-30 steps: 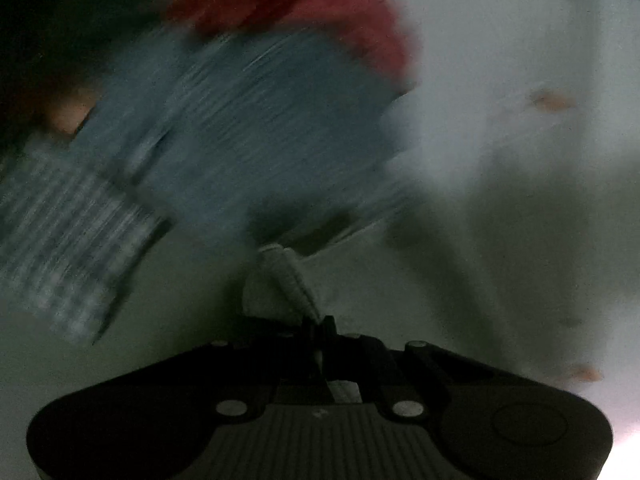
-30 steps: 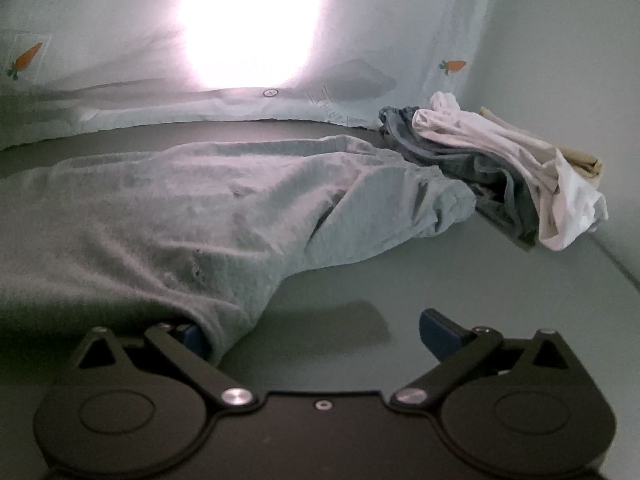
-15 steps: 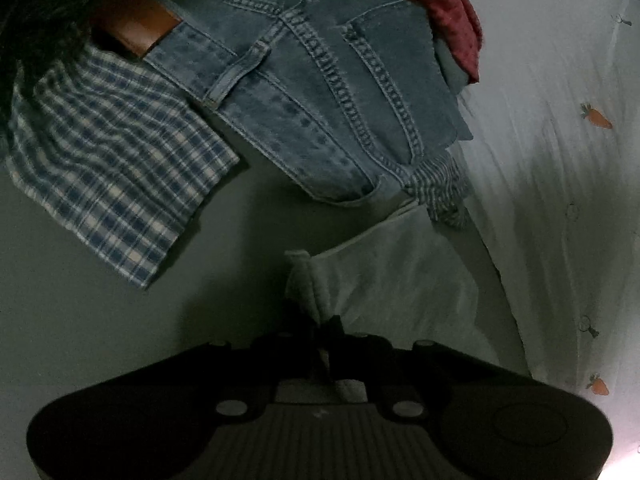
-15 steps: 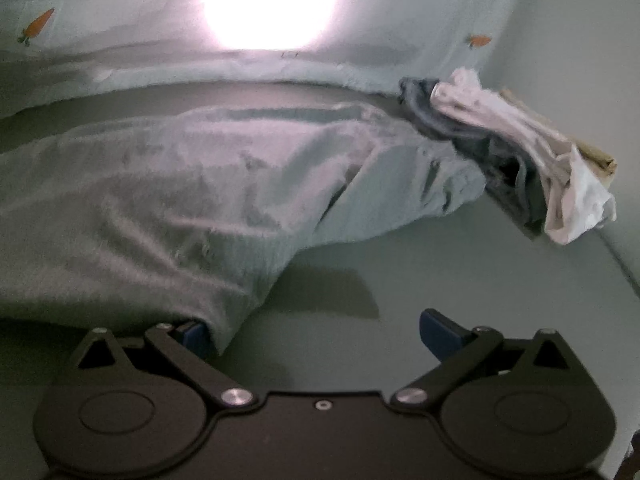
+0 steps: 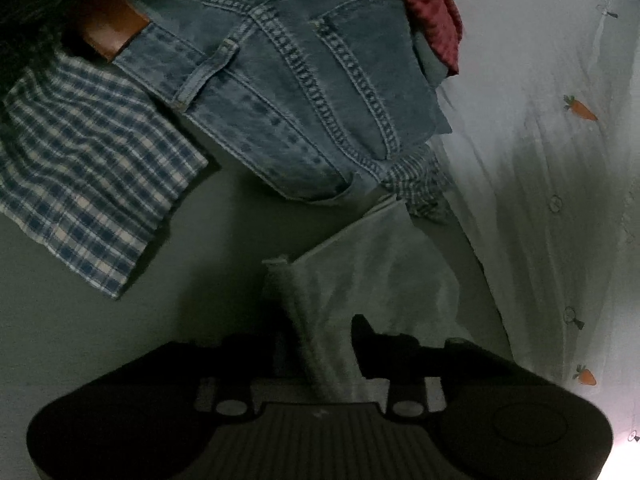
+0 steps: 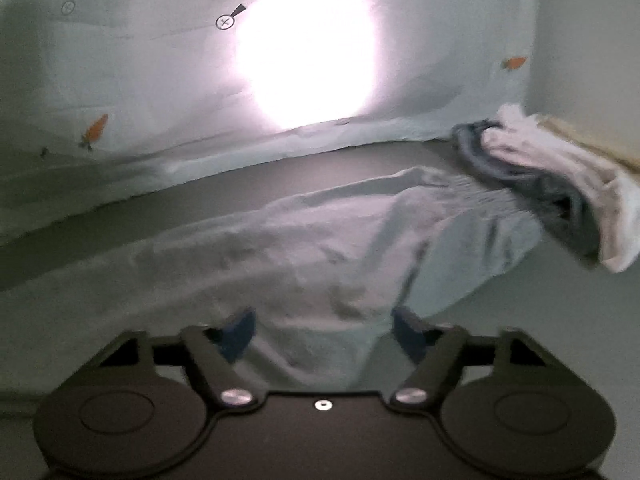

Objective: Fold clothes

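The pale grey-green soft fleece garment [image 6: 320, 256] lies stretched across the dull grey surface [image 6: 520, 320], one end bunched near the right tool [image 6: 322, 330] and the other reaching toward a heap of dark grey and white clothes [image 6: 560, 184] at the far right. The right tool's blue-padded jaws are closing with a fold of that fleece between them, though the pads do not look to be pressing it yet. On the other side, the left tool [image 5: 320, 344] is opening, its dark jaws standing apart around the garment's ribbed edge [image 5: 304, 320], which runs up between them without being pinched. Beyond it sit folded blue denim jeans [image 5: 300, 92] with a brown leather patch, a blue-and-white checked shirt [image 5: 92, 176] beside them, and a dark red cloth [image 5: 424, 4] on top. A white carrot-printed sheet [image 6: 120, 92] hangs behind, one patch glaring bright.
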The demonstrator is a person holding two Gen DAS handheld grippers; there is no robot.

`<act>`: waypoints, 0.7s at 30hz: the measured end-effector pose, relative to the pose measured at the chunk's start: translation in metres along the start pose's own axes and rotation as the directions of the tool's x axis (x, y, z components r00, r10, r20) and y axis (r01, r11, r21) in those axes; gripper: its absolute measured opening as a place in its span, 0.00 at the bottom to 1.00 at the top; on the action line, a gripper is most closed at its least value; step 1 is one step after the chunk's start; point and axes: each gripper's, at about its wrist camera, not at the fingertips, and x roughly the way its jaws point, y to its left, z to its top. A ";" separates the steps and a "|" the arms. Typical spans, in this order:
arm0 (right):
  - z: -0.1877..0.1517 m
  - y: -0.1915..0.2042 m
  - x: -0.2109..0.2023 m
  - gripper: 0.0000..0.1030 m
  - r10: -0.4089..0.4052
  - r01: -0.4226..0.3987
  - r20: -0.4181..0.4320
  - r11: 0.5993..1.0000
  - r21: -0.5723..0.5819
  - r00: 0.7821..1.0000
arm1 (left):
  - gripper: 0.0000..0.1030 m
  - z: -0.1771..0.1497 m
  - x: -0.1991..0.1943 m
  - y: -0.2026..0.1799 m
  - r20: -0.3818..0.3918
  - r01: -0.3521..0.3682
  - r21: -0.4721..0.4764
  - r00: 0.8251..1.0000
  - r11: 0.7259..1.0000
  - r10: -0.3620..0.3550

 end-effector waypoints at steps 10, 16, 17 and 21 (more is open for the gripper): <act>-0.037 0.016 0.049 0.14 0.156 -0.158 -0.141 0.987 -0.002 0.978 | 0.38 -0.003 0.000 0.004 0.027 0.020 -0.044 0.999 0.999 -0.019; -0.041 0.013 0.049 0.59 0.289 -0.292 -0.123 0.957 -0.004 0.949 | 0.35 -0.009 -0.001 0.005 0.064 0.020 -0.050 0.998 0.999 -0.016; -0.044 0.016 0.048 0.61 0.293 -0.299 -0.110 0.954 -0.036 0.950 | 0.25 -0.010 -0.002 0.006 0.069 0.000 -0.058 0.998 0.998 0.004; -0.066 0.044 0.041 0.73 0.221 -0.224 -0.039 0.939 -0.261 0.974 | 0.07 -0.010 -0.001 0.016 0.070 -0.014 -0.096 0.997 0.995 0.021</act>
